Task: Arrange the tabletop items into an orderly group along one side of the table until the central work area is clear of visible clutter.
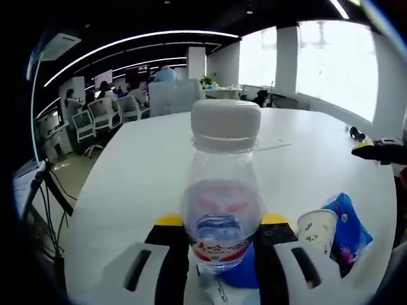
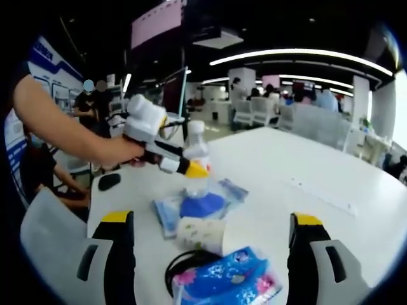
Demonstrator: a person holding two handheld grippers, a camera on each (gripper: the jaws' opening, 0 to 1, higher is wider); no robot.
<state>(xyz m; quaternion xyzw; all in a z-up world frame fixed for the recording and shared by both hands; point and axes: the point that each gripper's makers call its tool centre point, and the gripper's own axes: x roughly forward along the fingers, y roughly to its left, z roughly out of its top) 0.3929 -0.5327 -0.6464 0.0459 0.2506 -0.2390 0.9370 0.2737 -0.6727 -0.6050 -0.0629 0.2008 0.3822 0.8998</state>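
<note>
A clear water bottle (image 1: 219, 190) with a white cap and red label stands upright between my left gripper's (image 1: 221, 219) yellow-tipped jaws, which are shut on its lower body. In the right gripper view the left gripper (image 2: 189, 168), held by a person's hand, grips that bottle (image 2: 196, 152) over a blue pouch (image 2: 200, 205). A paper cup (image 2: 200, 234) lies on its side in front of the pouch, and a blue tissue pack (image 2: 229, 279) lies nearest. My right gripper (image 2: 212, 218) is open, jaws wide apart around the cup and pack.
The white table (image 1: 146, 165) stretches far ahead. The cup (image 1: 317, 229) and tissue pack (image 1: 350, 232) lie right of the bottle. A black cable (image 2: 181, 264) loops by the pack, a dark mouse (image 2: 109, 182) sits near the table edge, and chairs (image 2: 257, 111) stand behind.
</note>
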